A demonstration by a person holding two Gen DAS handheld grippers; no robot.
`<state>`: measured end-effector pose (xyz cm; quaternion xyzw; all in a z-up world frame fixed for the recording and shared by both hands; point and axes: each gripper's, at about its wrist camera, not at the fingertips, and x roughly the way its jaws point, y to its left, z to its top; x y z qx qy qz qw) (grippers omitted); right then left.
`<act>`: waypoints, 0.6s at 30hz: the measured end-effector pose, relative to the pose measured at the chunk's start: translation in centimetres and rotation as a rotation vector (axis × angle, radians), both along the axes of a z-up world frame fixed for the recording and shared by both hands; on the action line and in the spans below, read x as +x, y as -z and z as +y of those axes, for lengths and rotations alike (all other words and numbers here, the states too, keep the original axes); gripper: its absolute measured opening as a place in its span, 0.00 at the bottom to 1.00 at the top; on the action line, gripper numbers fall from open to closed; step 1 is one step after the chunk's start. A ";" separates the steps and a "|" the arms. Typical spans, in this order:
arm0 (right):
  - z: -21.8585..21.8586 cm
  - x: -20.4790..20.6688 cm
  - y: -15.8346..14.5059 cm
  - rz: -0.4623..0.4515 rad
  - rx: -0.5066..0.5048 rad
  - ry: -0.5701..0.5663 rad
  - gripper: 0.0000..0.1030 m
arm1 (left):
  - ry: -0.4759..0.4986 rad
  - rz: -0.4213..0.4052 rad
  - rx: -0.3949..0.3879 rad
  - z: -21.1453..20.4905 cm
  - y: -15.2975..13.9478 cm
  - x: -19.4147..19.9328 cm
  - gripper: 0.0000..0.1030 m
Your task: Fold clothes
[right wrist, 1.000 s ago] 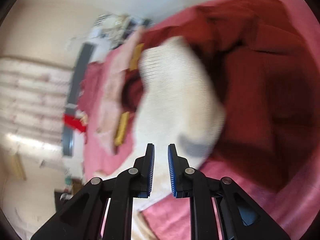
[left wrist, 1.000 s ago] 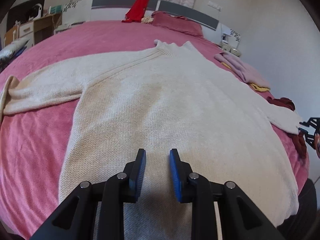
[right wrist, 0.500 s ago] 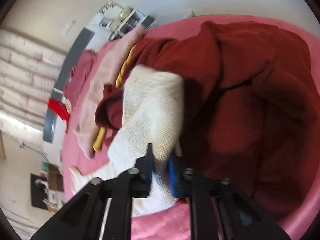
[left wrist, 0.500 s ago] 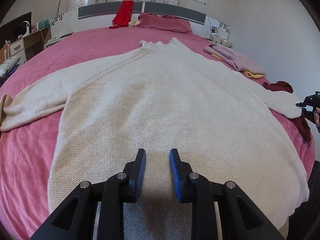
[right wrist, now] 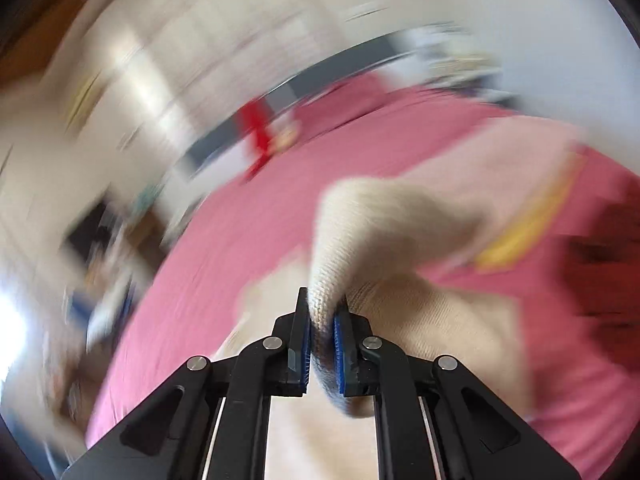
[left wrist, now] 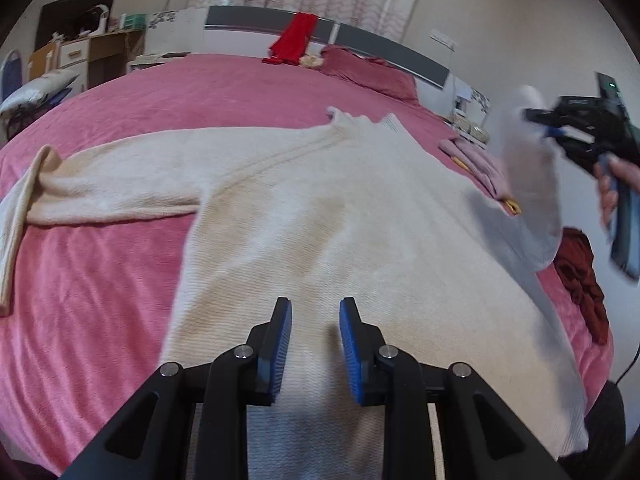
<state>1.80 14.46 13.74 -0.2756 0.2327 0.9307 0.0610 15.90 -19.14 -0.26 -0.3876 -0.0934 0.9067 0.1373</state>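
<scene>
A cream knit sweater (left wrist: 320, 216) lies spread flat on the pink bed (left wrist: 100, 280), its left sleeve (left wrist: 112, 188) stretched out to the left. My left gripper (left wrist: 315, 312) hovers over the sweater's lower body, jaws apart with nothing between them. At the right, my right gripper (left wrist: 550, 130), held by a hand (left wrist: 612, 192), lifts the right sleeve (left wrist: 528, 184) up off the bed. In the blurred right wrist view, my right gripper (right wrist: 321, 312) is shut on the cream sleeve cuff (right wrist: 332, 280), which drapes away over the bed.
A pink garment (left wrist: 476, 160) with a yellow piece and a dark red garment (left wrist: 580, 280) lie by the bed's right edge. A red cloth (left wrist: 294, 38) hangs on the headboard beside a pink pillow (left wrist: 368, 70). Cluttered furniture (left wrist: 92, 52) stands at the far left.
My right gripper closed on the sleeve cuff and raised it off the dark red garment, swinging it up and inward over the bed. The left gripper's view shifted slightly; its jaws stayed the same.
</scene>
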 end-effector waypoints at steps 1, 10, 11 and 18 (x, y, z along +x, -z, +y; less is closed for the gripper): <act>-3.6 -2.1 1.8 -0.038 0.021 -0.089 0.17 | -0.017 -0.008 0.015 -0.6 0.1 -0.1 0.24; -14.3 -2.5 11.8 -0.272 -0.066 -0.404 0.61 | -0.172 -0.041 0.124 -4.3 0.8 -1.0 0.24; -13.0 -1.4 11.4 -0.239 -0.096 -0.345 0.68 | -0.174 -0.041 0.124 -4.2 0.8 -1.2 0.24; -5.3 -5.2 11.4 -0.241 -0.227 -0.160 0.72 | -0.126 0.007 0.070 -2.7 -0.1 -0.9 0.24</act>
